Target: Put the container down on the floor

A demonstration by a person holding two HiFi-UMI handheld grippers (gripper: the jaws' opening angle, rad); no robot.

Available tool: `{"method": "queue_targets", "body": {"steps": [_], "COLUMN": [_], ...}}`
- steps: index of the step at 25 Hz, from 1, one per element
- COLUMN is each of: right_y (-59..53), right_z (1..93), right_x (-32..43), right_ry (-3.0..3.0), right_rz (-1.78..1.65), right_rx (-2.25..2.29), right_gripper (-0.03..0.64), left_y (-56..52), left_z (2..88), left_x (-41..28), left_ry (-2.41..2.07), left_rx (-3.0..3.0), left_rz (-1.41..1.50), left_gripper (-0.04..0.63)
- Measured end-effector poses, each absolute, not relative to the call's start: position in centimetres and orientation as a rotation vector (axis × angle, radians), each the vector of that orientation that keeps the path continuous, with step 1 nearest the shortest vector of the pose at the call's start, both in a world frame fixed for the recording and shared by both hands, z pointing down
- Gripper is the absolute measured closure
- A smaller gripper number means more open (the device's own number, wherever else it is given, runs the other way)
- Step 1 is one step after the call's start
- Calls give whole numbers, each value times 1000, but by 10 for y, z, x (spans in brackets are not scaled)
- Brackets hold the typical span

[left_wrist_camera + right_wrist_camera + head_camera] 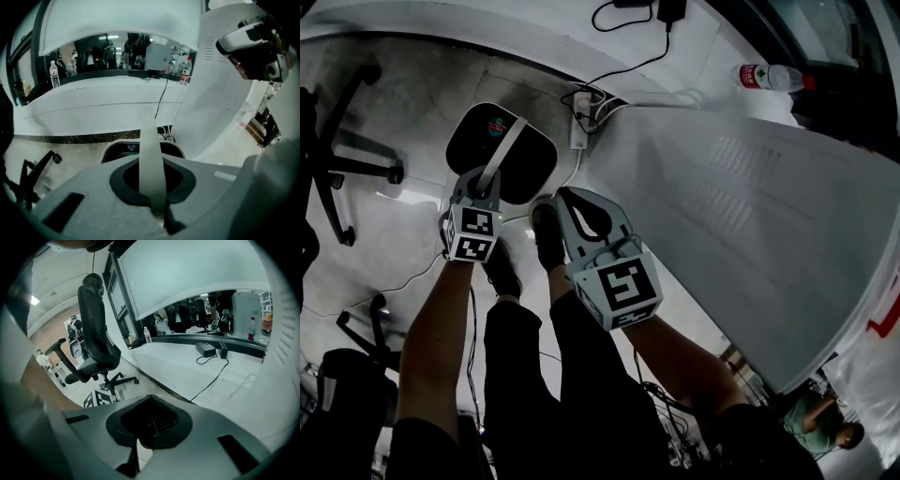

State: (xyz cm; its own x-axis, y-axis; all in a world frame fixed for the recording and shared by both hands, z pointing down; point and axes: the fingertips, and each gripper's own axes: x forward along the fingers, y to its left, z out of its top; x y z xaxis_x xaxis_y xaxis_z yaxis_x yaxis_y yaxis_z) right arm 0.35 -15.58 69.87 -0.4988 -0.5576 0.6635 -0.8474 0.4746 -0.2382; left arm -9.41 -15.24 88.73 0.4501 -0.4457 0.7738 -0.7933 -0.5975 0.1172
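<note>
A dark container (530, 159) with a pale rim hangs over the light floor, below a white handle strap (502, 152). My left gripper (484, 178) is shut on that strap. In the left gripper view the strap (152, 150) runs up between the closed jaws (159, 213), and the container (124, 150) shows just beyond them. Whether its base touches the floor I cannot tell. My right gripper (570, 199) is beside the container on its right, jaws shut and empty. The right gripper view shows only the closed jaws (139, 446).
A large white curved desk panel (750, 216) fills the right side. A power strip (579, 127) with cables lies behind the container, and a water bottle (769, 77) lies farther back. An office chair base (352, 169) stands at left. The person's shoes (546, 234) are below the container.
</note>
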Motion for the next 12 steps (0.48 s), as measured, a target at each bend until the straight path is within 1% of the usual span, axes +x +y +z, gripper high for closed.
{"method": "queue_targets", "body": {"steps": [7,12], "right_y": [-152,-148], "right_z": [698,698], "right_x": [-5,-10], "right_ry": [-2226,-2238], "right_rz": [793,736], "right_rx": [1152,1127], "right_gripper": [614,614], "left_y": [-147,-140], "left_z": [891,891], "left_x": [-103,-96], "left_ry": [-1051,-1001], "left_rx": [2222,2246], "left_rz": [1012,1102], "left_gripper": [584,584]}}
